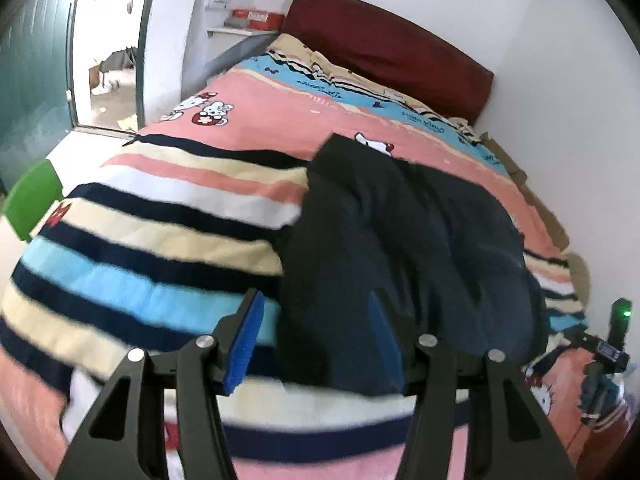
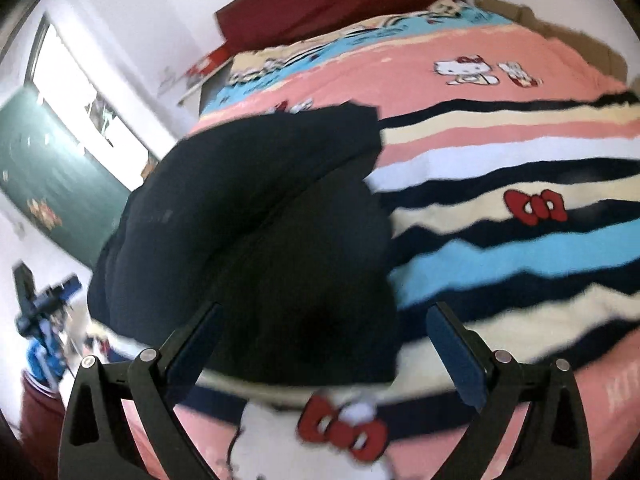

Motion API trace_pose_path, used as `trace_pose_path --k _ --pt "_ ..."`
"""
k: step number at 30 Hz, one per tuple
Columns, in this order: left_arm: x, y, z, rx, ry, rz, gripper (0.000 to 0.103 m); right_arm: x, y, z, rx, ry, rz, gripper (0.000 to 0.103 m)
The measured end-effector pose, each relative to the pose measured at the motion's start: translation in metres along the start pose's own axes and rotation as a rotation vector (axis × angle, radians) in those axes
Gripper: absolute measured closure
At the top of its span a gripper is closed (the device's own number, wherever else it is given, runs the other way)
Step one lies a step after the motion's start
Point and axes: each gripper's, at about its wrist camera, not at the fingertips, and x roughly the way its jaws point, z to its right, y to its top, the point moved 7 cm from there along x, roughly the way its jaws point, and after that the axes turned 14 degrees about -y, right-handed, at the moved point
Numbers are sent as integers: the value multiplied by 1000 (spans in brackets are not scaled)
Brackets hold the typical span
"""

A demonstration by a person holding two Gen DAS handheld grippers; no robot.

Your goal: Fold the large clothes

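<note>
1. The dark navy, soft-fabric garment (image 1: 404,248) lies on the striped pink, cream, blue and navy cartoon-print bedspread (image 1: 160,216), well short of the dark red padded headboard (image 1: 392,48) and towards the foot of the bed.
2. Its long axis seems to run from the foot edge towards the headboard; the far end narrows to a corner pointing that way, and the near hem sits just inside the foot edge.
3. The left gripper (image 1: 316,336) hovers at the garment's near left corner. Its fingers are spread apart and hold nothing: the left blue pad (image 1: 248,344) is over bare bedspread, and the other pad is over dark cloth.
4. The right gripper (image 2: 324,344) hovers at the near right corner, with its jaws likewise wide and empty. One pad is over the garment and the other is over the bedspread beyond its right edge.
5. Each gripper straddles its own side edge, so neither looks clearly nearer. The cloth lies straight ahead of and below both pairs of fingers.
6. Judging from this, the next move is a two-corner pinch at the near hem, with the fold carried towards the headboard.
7. Count: one garment, one bedspread, one headboard and two grippers.
8. Motion blur hides the seams, so I cannot tell what kind of garment it is.
</note>
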Motion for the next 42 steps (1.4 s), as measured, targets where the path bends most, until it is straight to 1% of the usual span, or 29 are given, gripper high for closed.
trace_pose_path --k 2,6,9,10,12,16,18,20,25,29,32,34,39,42 --pt "-10 -18 18 12 23 7 50 -15 -22 -20 -50 -27 13 3" --pt "-32 -55 60 54 78 45 50 -44 -60 -42 -88 -50 43 3" --pt "-47 -78 88 92 119 73 50 -71 -83 -57 -104 -74 87 3" --pt "-52 -85 98 110 124 82 48 -81 -90 -61 -112 -92 108 2" --pt "-63 -97 116 152 142 100 43 -95 -99 -67 -125 -121 143 1" --pt "-86 -111 146 229 193 145 39 -120 -114 -78 -143 -186 230 0" --pt "-95 -117 158 267 221 162 35 -131 -118 -82 -139 -199 269 0" --pt "-107 -122 168 296 245 196 35 -143 -121 -86 -140 -213 310 0" --pt "-130 -124 174 300 275 256 35 -167 -127 -93 -147 -238 385 0" --pt "-141 -127 177 305 291 286 35 -179 -130 -93 -148 -242 419 0" --pt "-148 -131 177 308 291 304 35 -184 -133 -90 -139 -241 430 1" --pt "-151 -133 176 309 307 309 35 -186 -136 -90 -134 -245 434 0" --pt "-155 -137 180 331 380 342 35 -188 -142 -90 -140 -253 445 0" --pt "-158 -138 185 343 382 355 35 -190 -144 -89 -144 -261 453 0"
